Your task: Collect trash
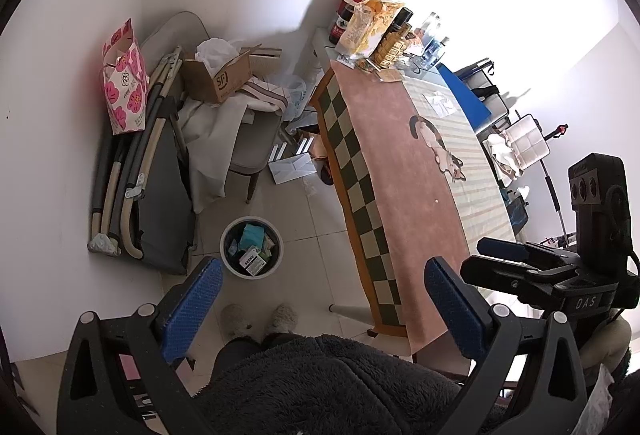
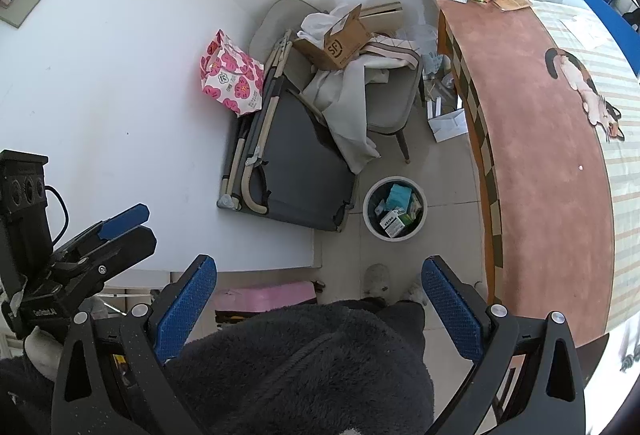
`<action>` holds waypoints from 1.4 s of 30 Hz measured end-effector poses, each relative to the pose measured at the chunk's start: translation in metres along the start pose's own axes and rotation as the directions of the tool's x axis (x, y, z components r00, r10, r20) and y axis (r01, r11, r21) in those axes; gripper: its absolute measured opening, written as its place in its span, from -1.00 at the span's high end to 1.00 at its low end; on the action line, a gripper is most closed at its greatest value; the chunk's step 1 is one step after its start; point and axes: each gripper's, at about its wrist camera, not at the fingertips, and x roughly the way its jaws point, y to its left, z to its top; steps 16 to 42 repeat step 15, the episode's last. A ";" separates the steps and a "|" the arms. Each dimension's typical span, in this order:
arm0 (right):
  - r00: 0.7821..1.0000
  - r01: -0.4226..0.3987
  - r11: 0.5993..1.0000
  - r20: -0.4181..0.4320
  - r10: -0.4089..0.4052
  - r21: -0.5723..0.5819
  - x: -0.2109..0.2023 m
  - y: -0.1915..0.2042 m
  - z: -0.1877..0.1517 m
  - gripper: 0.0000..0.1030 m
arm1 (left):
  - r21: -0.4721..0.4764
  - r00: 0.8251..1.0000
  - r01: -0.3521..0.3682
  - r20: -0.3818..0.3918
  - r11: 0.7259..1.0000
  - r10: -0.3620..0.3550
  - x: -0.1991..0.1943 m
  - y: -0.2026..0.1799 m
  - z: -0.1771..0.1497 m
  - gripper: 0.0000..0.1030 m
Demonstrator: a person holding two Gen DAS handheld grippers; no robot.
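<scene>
Both tools are held high and close to the person's body, looking down over a dark fleece garment [image 1: 320, 387] and slippered feet [image 1: 260, 319]; this reads as a standing survey posture, neither tool committed to any object.

The left gripper [image 1: 320, 295] has its blue pads spread wide with nothing between them; the right gripper [image 2: 320, 295] is likewise spread and empty; in each view the other tool shows at the frame edge.

The waste bin [image 1: 228, 259] stands upright on the tiled floor just beside the table [image 1: 400, 171], ahead of the feet; it already holds several small boxes and a teal packet, so collection appears well advanced; its position within reach of the table edge suits dropping items from above.

The table's cloth-covered near surface is largely bare; a small white speck [image 1: 436, 201] lies on it, too small to identify; a pale wrapper or paper [image 1: 440, 103] lies toward the far end, near a cluster of bottles and snack bags [image 1: 376, 31]; whether those are trash cannot be told.

White folded paper [image 1: 292, 167] lies on the floor under the table's side, near a chair [image 1: 256, 143] piled with cloth and a cardboard box [image 1: 220, 79]; a plausible remaining candidate.
</scene>
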 end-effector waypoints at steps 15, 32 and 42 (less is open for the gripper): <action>1.000 -0.004 1.000 0.000 0.004 0.009 0.000 0.006 0.009 -1.00 | -0.002 1.000 0.000 0.003 1.000 0.000 -0.001 -0.001 0.001 -1.00; 1.000 -0.004 1.000 0.000 0.004 0.009 0.000 0.006 0.009 -1.00 | -0.002 1.000 0.000 0.003 1.000 0.000 -0.001 -0.001 0.001 -1.00; 1.000 -0.004 1.000 0.000 0.004 0.009 0.000 0.006 0.009 -1.00 | -0.002 1.000 0.000 0.003 1.000 0.000 -0.001 -0.001 0.001 -1.00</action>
